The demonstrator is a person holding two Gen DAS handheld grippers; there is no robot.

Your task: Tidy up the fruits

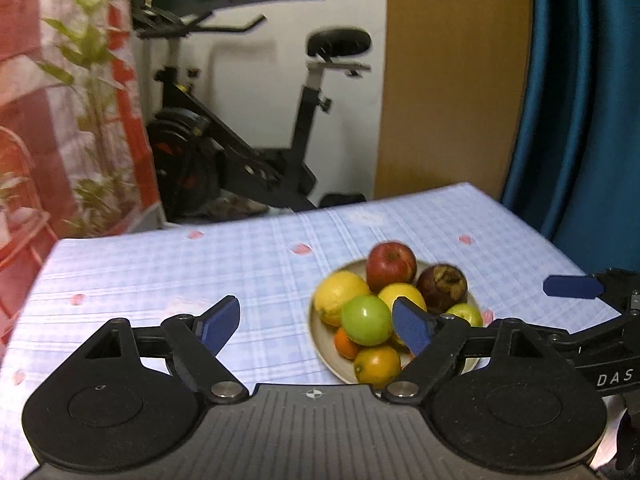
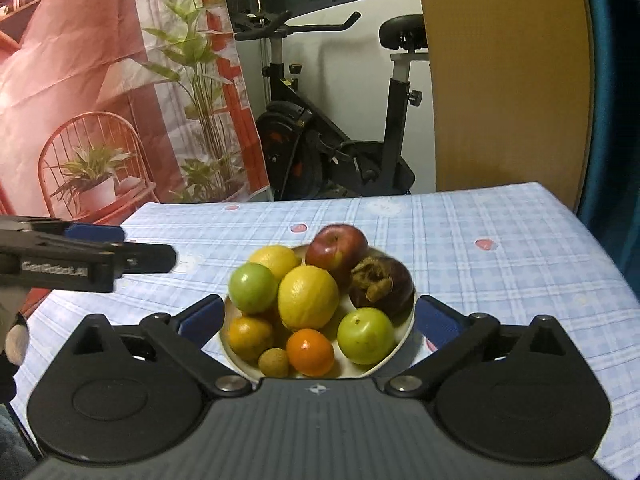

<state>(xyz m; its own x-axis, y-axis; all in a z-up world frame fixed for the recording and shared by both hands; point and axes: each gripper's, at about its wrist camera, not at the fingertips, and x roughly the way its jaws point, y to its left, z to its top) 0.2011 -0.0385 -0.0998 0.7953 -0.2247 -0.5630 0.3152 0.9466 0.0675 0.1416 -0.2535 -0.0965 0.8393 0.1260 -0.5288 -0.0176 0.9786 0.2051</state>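
Note:
A cream plate [image 2: 394,346] on the blue checked tablecloth holds a pile of fruit: a red apple [image 2: 338,249], two lemons [image 2: 308,297], two green fruits [image 2: 253,287], two oranges [image 2: 310,351], a dark mangosteen [image 2: 382,287] and a small brown longan [image 2: 273,361]. My right gripper [image 2: 318,322] is open and empty, its fingers on either side of the plate's near part. My left gripper [image 1: 316,326] is open and empty, just left of the plate [image 1: 320,340]; its right finger [image 1: 412,330] overlaps the fruit pile in view. The apple [image 1: 391,266] tops the pile there.
The tablecloth [image 2: 500,272] covers the table, whose far edge lies behind the plate. An exercise bike [image 2: 332,136] stands beyond it. A printed red curtain [image 2: 100,80] hangs at the left, a wooden panel [image 2: 504,72] and blue curtain [image 1: 580,100] at the right.

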